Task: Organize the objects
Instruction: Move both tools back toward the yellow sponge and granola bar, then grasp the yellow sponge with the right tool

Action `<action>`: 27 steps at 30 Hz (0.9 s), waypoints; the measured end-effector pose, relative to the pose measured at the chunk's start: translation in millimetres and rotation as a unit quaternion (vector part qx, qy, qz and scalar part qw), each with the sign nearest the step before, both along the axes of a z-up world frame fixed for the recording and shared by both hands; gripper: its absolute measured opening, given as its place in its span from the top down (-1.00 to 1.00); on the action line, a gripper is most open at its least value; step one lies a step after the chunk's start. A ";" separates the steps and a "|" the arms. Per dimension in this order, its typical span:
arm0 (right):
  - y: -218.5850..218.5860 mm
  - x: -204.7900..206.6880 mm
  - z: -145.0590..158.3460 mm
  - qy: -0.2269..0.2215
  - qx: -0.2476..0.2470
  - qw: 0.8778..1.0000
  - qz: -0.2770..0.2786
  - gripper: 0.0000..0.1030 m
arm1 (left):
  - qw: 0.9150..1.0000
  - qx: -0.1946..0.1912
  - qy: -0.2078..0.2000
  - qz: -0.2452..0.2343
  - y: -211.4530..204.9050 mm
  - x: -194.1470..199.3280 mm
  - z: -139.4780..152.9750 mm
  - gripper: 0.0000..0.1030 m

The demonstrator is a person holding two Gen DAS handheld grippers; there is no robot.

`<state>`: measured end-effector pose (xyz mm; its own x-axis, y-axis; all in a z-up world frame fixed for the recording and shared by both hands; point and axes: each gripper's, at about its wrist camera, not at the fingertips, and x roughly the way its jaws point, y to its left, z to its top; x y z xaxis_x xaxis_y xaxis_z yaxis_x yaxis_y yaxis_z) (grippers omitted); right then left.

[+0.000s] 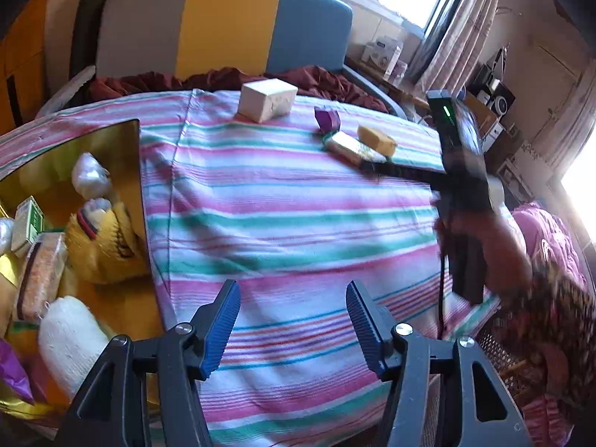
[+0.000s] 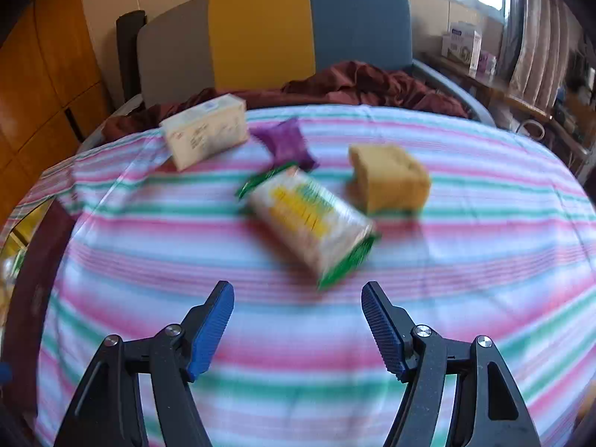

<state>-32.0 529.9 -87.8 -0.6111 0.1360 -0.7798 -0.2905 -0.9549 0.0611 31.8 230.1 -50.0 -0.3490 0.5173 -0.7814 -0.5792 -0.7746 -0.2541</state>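
On the striped cloth (image 2: 149, 260), a cracker packet (image 2: 309, 219) is placed centrally, with a sponge block (image 2: 389, 178) to its right, a small pouch (image 2: 285, 141) just behind it, a carton (image 2: 205, 130) further left, and a filled box (image 1: 126, 171) at the left edge.

You are working over a bed spread with a pink, green and white striped cotton sheet (image 2: 149, 260). On it, toward the far edge, lies a cream rectangular cardboard box (image 2: 205, 130). Just beside that sits a small purple foil packet (image 2: 287, 141), with a green-ended clear plastic pack of yellow biscuits (image 2: 313, 219) touching its near side. A yellow sponge-like block (image 2: 387, 178) rests near the pack. Crumpled maroon cloth (image 2: 365, 82) lies along the bed's head end.
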 end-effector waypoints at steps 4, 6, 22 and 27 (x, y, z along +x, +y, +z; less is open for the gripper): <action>14.4 -28.9 1.5 -0.006 0.008 1.000 0.003 -0.41 | 1.000 -0.008 0.000 -0.003 3.5 1.6 -2.3 -0.16; 21.4 -40.8 -1.7 -0.012 0.003 1.000 -0.003 -0.42 | 1.000 -0.008 -0.001 -0.002 3.6 1.9 -2.8 -0.16; 87.2 -35.5 13.3 0.050 -0.001 0.995 -0.091 -0.73 | 1.000 -0.015 0.007 0.006 23.4 -1.5 -5.0 -0.18; 106.6 -57.8 -2.2 0.038 0.000 0.995 -0.091 -0.72 | 1.000 -0.023 0.014 -0.008 38.5 0.4 -3.1 -0.19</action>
